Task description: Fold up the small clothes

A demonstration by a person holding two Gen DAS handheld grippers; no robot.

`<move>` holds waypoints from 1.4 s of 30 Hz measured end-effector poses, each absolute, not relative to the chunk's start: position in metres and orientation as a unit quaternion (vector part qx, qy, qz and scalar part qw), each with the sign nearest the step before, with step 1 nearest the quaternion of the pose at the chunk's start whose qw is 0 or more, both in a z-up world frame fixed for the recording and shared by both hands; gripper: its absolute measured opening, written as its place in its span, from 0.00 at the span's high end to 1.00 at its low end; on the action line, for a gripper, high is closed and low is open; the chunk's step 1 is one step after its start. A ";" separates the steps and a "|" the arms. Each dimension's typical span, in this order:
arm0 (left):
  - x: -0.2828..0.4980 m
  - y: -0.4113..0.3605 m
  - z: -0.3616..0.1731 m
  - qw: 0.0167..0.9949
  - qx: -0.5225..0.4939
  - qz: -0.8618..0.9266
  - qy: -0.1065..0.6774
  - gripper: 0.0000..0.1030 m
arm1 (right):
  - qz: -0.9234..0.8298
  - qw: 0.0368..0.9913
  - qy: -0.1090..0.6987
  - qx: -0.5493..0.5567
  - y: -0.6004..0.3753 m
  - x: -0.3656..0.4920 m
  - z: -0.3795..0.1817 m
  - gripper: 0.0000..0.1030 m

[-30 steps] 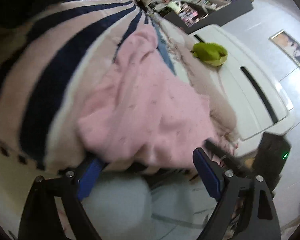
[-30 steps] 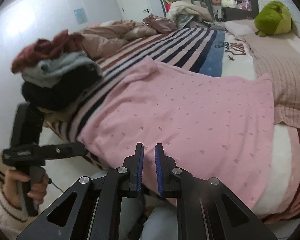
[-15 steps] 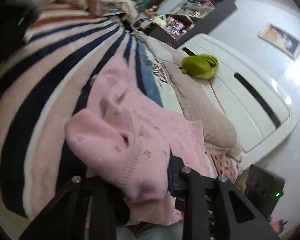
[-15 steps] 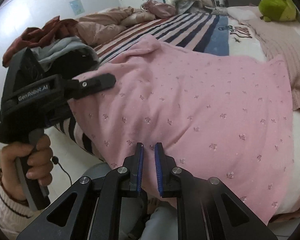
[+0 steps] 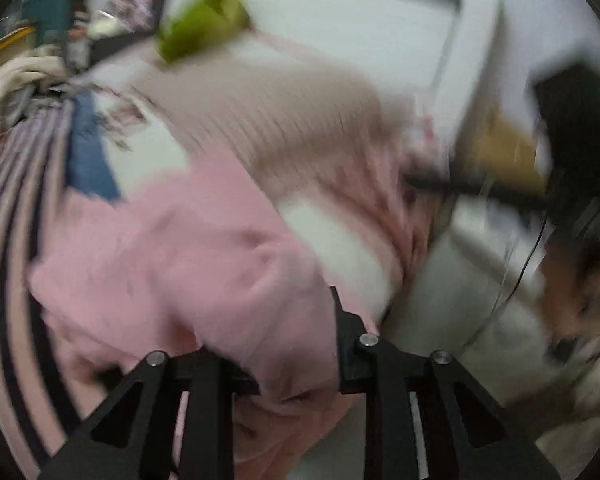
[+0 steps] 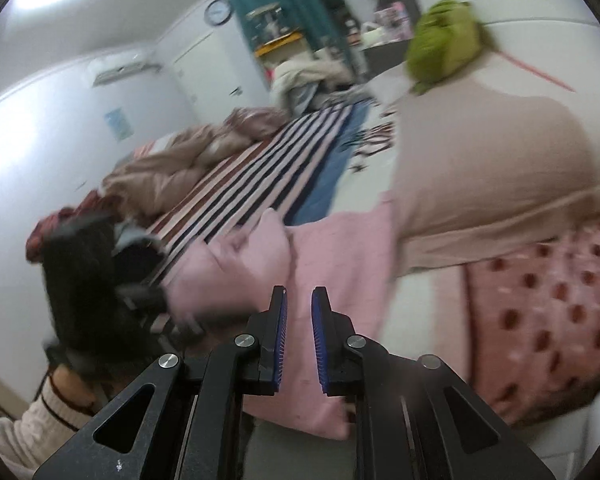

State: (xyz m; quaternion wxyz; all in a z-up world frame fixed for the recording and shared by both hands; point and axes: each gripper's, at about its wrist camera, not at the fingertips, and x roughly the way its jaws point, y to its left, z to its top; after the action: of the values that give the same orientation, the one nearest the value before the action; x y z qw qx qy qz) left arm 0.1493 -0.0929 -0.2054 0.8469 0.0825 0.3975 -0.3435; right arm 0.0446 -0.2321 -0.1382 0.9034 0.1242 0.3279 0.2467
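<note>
A pink knit garment [image 5: 188, 264] lies on the striped bed and is bunched up. My left gripper [image 5: 284, 360] is shut on a fold of it; the cloth fills the space between the jaws and hides the pads. The left wrist view is blurred by motion. In the right wrist view the same garment [image 6: 340, 264] lies folded over at the bed's near edge, with the left gripper [image 6: 140, 300] pulling its left side across. My right gripper [image 6: 299, 332] hovers just above the garment, with its blue pads a narrow gap apart and nothing between them.
A striped blanket [image 6: 260, 176] covers the bed. A beige knit blanket [image 6: 480, 168] and a dotted pink cloth [image 6: 540, 312] lie to the right. A green plush toy [image 6: 444, 44] sits by the white headboard [image 5: 380, 20]. Piled clothes [image 6: 72, 224] lie at the left.
The left gripper, shut on the pink garment's edge, swung right and carried the fold across the garment. The right gripper moved right and its view tilted; its jaws stayed the same.
</note>
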 end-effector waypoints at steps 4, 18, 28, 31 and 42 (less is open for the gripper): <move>0.147 -0.090 -0.205 0.840 0.032 -0.367 0.398 0.52 | 0.227 0.904 0.336 0.137 -0.249 0.040 -0.145 0.91; 0.086 0.032 -0.167 0.887 -0.076 -0.278 0.362 0.41 | 0.291 0.892 0.345 0.026 -0.156 0.056 -0.141 0.54; 0.101 0.080 -0.194 0.888 -0.158 -0.245 0.357 0.39 | 0.169 0.890 0.424 -0.020 -0.183 0.053 -0.179 0.53; 0.103 0.087 -0.194 0.890 -0.170 -0.243 0.345 0.38 | 0.194 0.904 0.377 -0.047 -0.162 0.061 -0.141 0.51; 0.100 0.113 -0.202 0.891 -0.201 -0.228 0.338 0.35 | 0.223 0.826 0.412 -0.315 -0.021 0.115 -0.194 0.39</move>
State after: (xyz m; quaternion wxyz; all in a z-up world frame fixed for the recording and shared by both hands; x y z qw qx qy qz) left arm 0.0999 0.1128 -0.2022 0.8908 -0.2008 0.3376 -0.2282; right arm 0.1150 -0.0211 -0.1938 0.8256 -0.3152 0.4117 0.2227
